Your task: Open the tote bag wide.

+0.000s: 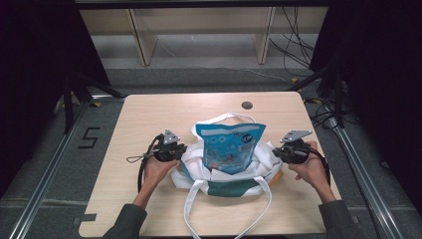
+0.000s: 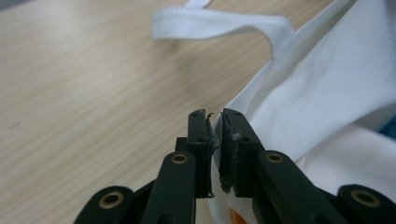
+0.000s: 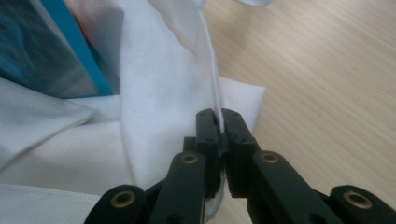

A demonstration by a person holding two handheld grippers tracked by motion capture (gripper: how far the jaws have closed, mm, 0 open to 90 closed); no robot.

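Dark room, black curtains both sides, wooden shelf frame at the back; light wood table (image 1: 149,114) w/ a grommet hole (image 1: 247,105) near the far edge. Person is standing at the near side, one hand-held gripper per hand.

White tote bag (image 1: 224,184) is sitting mid-table, green band across the near face, one strap (image 1: 191,214) looping toward the near edge, the other strap (image 1: 224,117) arcing behind. Inside it: blue snack pouch (image 1: 230,147), standing upright, upper half sticking out above the mouth. Can't tell if anything else is in there.

Left gripper (image 1: 183,150) is at the bag's left rim, jaws nearly together and pinching the white fabric edge (image 2: 215,140); cloth is visibly running between the pads. Right gripper (image 1: 276,152) is mirroring it on the right rim, jaws clamped tight on a thin fold of the hem (image 3: 217,126).

My read: they're holding the mouth open from both sides, prob. to pull the bag walls up around the pouch or settle it deeper.

To do it well imo:
- keep both pinches on the hem, not single-layer cloth lower down, less slip
- pull outward + up evenly L/R, else the pouch is tipping over
- watch the straps, near one is lying loose and could drag
- left pinch looks shallow, just at the pad tips; might be worth a deeper bite before lifting
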